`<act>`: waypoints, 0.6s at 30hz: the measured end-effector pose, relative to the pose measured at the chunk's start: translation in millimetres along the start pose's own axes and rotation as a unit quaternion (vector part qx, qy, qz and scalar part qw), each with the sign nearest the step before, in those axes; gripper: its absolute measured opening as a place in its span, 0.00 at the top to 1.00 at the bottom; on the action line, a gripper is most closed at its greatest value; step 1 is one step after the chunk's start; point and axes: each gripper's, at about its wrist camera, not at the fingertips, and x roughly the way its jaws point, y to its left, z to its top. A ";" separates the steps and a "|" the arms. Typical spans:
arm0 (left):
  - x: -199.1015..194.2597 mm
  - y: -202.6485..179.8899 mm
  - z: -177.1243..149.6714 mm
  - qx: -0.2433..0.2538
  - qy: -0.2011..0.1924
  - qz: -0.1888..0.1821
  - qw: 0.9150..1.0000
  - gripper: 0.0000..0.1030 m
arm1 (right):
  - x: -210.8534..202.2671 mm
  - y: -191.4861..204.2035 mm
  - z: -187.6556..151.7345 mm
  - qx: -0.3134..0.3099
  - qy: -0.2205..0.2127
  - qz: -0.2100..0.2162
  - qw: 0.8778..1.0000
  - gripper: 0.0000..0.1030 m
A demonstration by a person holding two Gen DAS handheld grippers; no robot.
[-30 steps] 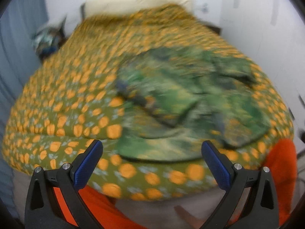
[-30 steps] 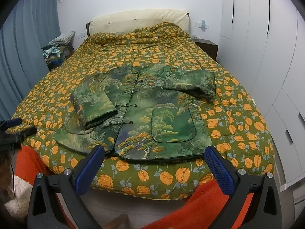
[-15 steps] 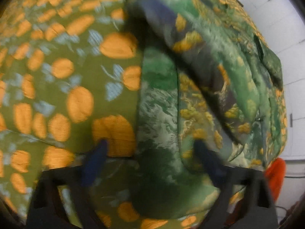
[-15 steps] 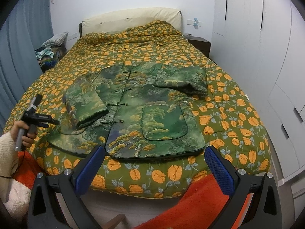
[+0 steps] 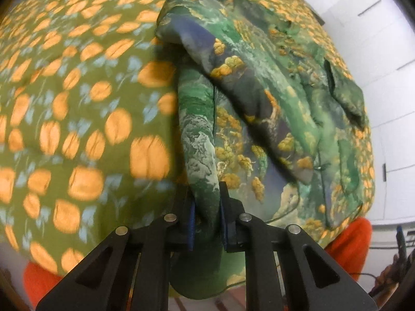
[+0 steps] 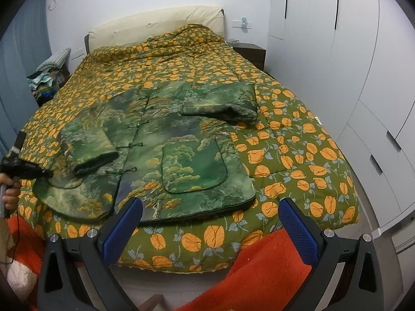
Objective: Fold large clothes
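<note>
A green landscape-print jacket (image 6: 168, 142) lies flat on the bed, front up, with both sleeves folded across its body. My left gripper (image 5: 207, 199) points steeply down at the jacket's (image 5: 259, 90) left edge near the hem. Its jaws are closing tight and the blue pads press a ridge of that fabric between them. The right wrist view shows the same gripper (image 6: 48, 173) at the far left, held by a hand (image 6: 9, 194). My right gripper (image 6: 210, 207) hovers open above the foot of the bed, just short of the bottom hem, with nothing between its fingers.
An olive quilt with orange flowers (image 6: 298, 155) covers the whole bed. White wardrobe doors (image 6: 363, 77) run along the right, a dark nightstand (image 6: 250, 51) stands at the far right corner, and a clothes pile (image 6: 46, 83) sits by the curtain. Orange fleece (image 6: 259, 267) fills the foreground.
My left gripper has dropped from above the bed's foot onto the jacket's left edge and gone from wide open to shut on the fabric. The right gripper has drifted slightly closer, still open.
</note>
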 end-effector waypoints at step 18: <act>12.4 10.5 -1.2 -0.018 0.001 0.056 0.998 0.86 | 175.8 -63.3 10.3 -0.003 0.155 0.092 0.984 0.01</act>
